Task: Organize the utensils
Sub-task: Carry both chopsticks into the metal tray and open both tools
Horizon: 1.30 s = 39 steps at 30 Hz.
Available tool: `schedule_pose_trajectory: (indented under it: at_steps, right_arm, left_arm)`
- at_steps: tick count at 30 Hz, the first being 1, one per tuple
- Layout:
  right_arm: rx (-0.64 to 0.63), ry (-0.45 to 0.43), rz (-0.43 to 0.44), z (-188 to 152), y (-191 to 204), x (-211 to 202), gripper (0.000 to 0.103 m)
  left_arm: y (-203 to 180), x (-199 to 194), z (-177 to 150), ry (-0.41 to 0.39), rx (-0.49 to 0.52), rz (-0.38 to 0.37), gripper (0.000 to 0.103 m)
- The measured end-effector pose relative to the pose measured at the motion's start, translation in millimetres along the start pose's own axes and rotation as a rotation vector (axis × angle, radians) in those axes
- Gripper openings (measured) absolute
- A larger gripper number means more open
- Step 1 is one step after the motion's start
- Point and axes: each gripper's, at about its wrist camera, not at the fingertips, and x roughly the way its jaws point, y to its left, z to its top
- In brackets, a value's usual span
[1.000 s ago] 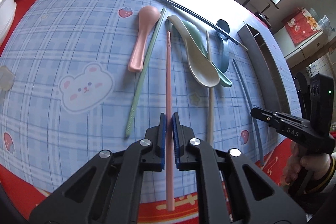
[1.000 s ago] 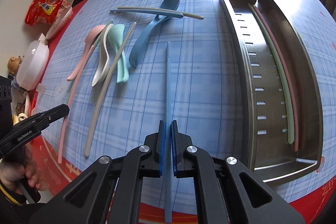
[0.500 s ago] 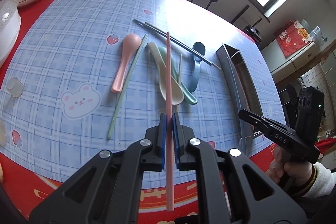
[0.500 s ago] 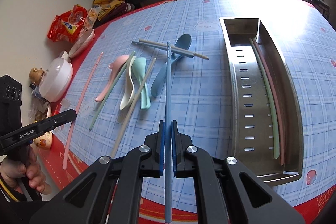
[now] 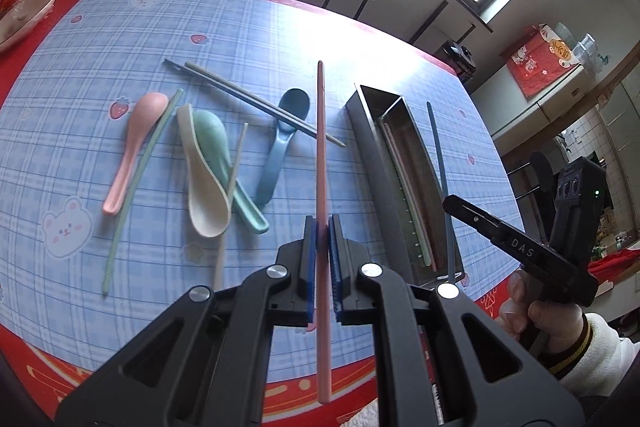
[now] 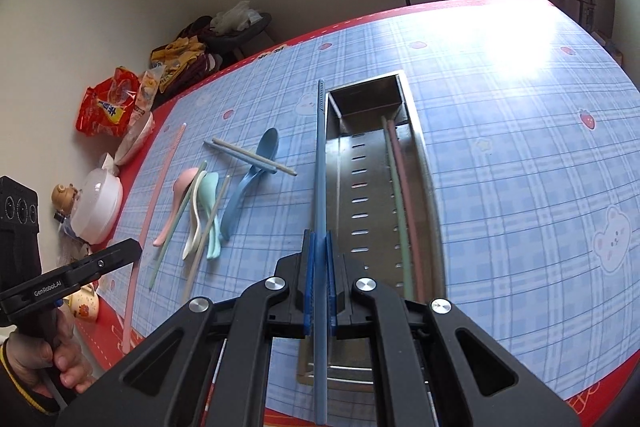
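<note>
Left gripper [image 5: 322, 227]: jaws pinch a pink chopstick [image 5: 321, 155] partway along its length, holding it off the table, tip pointing away from the camera. Right gripper [image 6: 319, 243]: jaws pinch a blue chopstick [image 6: 320, 163] the same way, raised along the left wall of the steel tray [image 6: 424, 163].

The tray stands on the blue checked cloth [image 6: 520, 155] and holds a green chopstick [image 6: 396, 187] and a pink one [image 6: 408, 187] side by side in its right compartment.

Left of the tray lie a pink spoon [image 5: 134, 147], cream spoon [image 5: 202, 179], green spoon [image 5: 216, 131], blue spoon [image 5: 280, 143] and several loose chopsticks; two cross over the blue spoon.
</note>
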Motion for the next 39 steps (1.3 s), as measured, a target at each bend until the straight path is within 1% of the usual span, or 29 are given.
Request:
schedule_pose_trajectory:
  at_steps: [6, 13, 16, 20, 23, 29, 31, 32, 33, 34, 35, 36, 37, 38, 39]
  right_arm:
    - [0.0, 0.021, 0.002, 17.8, -27.0, 11.2, 0.006]
    - [-0.007, 0.081, 0.005, 28.1, -41.4, 34.8, 0.006]
    - [0.006, 0.094, 0.011, 32.3, -47.0, 41.6, 0.006]
    - [0.009, 0.114, 0.018, 35.8, -50.5, 48.3, 0.006]
    - [0.002, 0.122, 0.018, 37.4, -51.6, 50.3, 0.006]
    - [0.003, 0.123, 0.045, 39.8, -52.6, 50.5, 0.008]
    - [0.008, 0.112, 0.049, 40.7, -53.3, 46.1, 0.008]
    - [0.01, 0.105, 0.051, 41.4, -54.0, 43.3, 0.008]
    - [0.009, 0.097, 0.053, 42.3, -54.3, 39.7, 0.008]
    - [0.004, 0.086, 0.049, 43.2, -54.2, 35.6, 0.01]
    - [-0.006, 0.07, 0.042, 44.3, -54.4, 30.4, 0.018]
    - [-0.016, 0.054, 0.039, 44.5, -54.1, 25.1, 0.023]
    - [-0.026, 0.037, 0.034, 44.3, -53.8, 19.7, 0.036]
    - [-0.038, 0.019, 0.026, 43.7, -52.8, 13.9, 0.046]
    - [-0.051, 0.004, 0.019, 42.8, -51.6, 9.3, 0.05]
  left_arm:
    - [-34.6, 38.5, 13.0, 0.018, -0.034, -0.027, 0.01]
    - [-68.8, 94.0, 23.5, 0.064, -0.089, -0.041, 0.01]
    - [-81.5, 109.5, 23.1, 0.085, -0.084, -0.045, 0.01]
    - [-84.2, 124.2, 25.8, 0.099, -0.106, -0.032, 0.01]
    - [-88.4, 133.4, 26.2, 0.106, -0.099, -0.021, 0.01]
    - [-92.4, 143.6, 29.1, 0.125, -0.104, -0.038, 0.01]
    - [-94.4, 139.7, 31.6, 0.113, -0.103, -0.044, 0.014]
    - [-95.6, 137.2, 33.1, 0.106, -0.099, -0.048, 0.021]
    - [-96.7, 134.0, 34.2, 0.099, -0.093, -0.049, 0.025]
    - [-98.4, 129.4, 35.9, 0.089, -0.086, -0.048, 0.026]
    - [-99.9, 124.5, 36.6, 0.076, -0.078, -0.043, 0.028]
    - [-100.9, 118.1, 37.4, 0.062, -0.071, -0.038, 0.035]
    - [-101.8, 111.7, 37.4, 0.047, -0.061, -0.028, 0.04]
    - [-103.0, 104.8, 36.3, 0.031, -0.046, -0.014, 0.047]
    - [-103.5, 97.3, 34.0, 0.015, -0.027, -0.002, 0.049]
